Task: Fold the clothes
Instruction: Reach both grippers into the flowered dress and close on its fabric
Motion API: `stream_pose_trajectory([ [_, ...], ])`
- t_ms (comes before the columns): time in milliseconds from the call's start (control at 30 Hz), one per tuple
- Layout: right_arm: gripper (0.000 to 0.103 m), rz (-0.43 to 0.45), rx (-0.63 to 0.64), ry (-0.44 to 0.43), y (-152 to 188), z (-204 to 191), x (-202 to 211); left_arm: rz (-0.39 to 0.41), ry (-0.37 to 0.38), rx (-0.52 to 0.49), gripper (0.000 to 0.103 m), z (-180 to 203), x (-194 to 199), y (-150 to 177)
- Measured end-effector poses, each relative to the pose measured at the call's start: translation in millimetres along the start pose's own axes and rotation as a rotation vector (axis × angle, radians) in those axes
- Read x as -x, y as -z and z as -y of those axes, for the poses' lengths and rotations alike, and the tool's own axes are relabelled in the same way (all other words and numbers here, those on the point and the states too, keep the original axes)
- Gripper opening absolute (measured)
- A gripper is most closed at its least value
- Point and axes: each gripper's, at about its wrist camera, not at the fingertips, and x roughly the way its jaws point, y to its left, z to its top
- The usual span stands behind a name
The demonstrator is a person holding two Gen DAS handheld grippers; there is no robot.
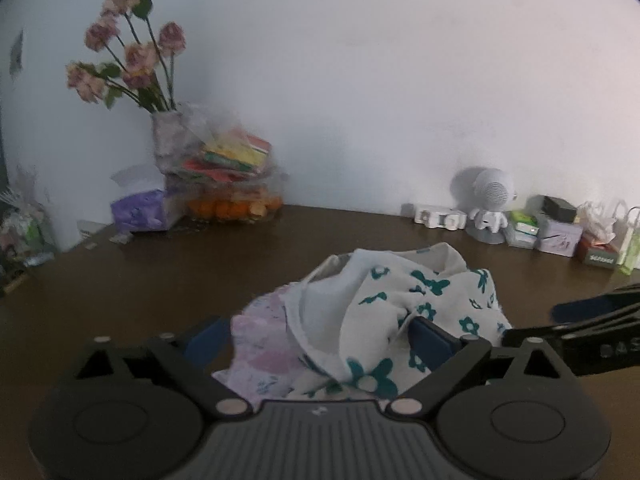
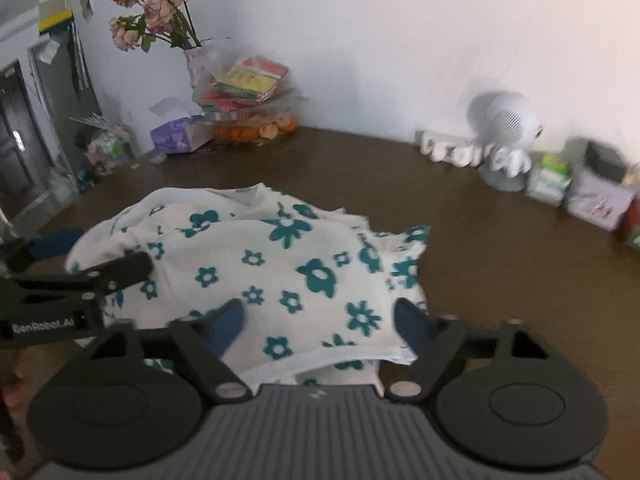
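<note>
while both spread, right claw (image 2: pixel 320 320) and left claw (image 1: pixel 320 340) straddle floral garment (image 2: pixel 280 272).

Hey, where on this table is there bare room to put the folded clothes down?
Bare brown table lies between the floral garment and the white figurine, and left toward the tissue box. The back edge along the wall is crowded.

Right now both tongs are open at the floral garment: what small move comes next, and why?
Probably close the right tongs on the garment's near hem. Their blue pads sit wide apart either side of that edge, gripping nothing. The left tongs also straddle bunched cloth, open. The garment lies rumpled on the table, so it needs a grip before any fold.
</note>
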Motion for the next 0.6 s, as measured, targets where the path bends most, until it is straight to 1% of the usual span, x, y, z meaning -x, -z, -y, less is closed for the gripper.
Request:
stream_pose_trajectory([
  [33,0.075,-0.009,-0.010,-0.016,-0.6,1.8,-4.3,-0.014,0.014,0.001,0.084,0.6,-4.6,0.7],
  [67,0.069,-0.017,-0.021,-0.035,-1.4,3.3,-8.5,-0.026,0.031,0.004,0.072,0.7,-8.8,2.1],
  [100,0.059,-0.024,-0.035,-0.062,-1.7,5.1,-11.6,-0.034,0.056,0.010,0.064,1.3,-11.3,3.5],
  [133,0.051,-0.026,-0.049,-0.093,-2.2,6.6,-13.6,-0.041,0.083,0.015,0.047,1.8,-13.6,4.7],
  [167,0.036,-0.026,-0.062,-0.119,-2.2,7.9,-14.3,-0.043,0.126,0.021,0.032,2.1,-14.2,4.6],
  [233,0.022,-0.031,-0.064,-0.141,-3.1,6.9,-14.8,-0.047,0.163,0.021,0.024,2.7,-13.5,2.0],
  [267,0.015,-0.031,-0.061,-0.149,-3.6,5.9,-14.7,-0.038,0.167,0.012,0.019,4.9,-11.1,-0.4],
  [333,0.009,-0.009,-0.062,-0.154,-4.9,5.7,-9.0,-0.024,0.182,-0.004,0.011,8.7,-7.2,-5.1],
  [367,0.008,0.005,-0.069,-0.157,-5.5,6.6,-5.2,-0.017,0.197,0.003,0.009,9.2,-5.0,-8.1],
  [467,0.006,0.063,-0.095,-0.170,-9.4,11.7,11.2,0.012,0.250,0.041,0.006,7.8,5.4,-21.0],
  [500,0.006,0.091,-0.103,-0.174,-11.7,14.6,21.4,0.032,0.267,0.050,0.006,8.1,13.0,-28.5],
  [600,0.006,0.182,-0.110,-0.194,-18.1,20.3,63.3,0.111,0.294,0.020,0.006,19.1,43.6,-54.1],
])
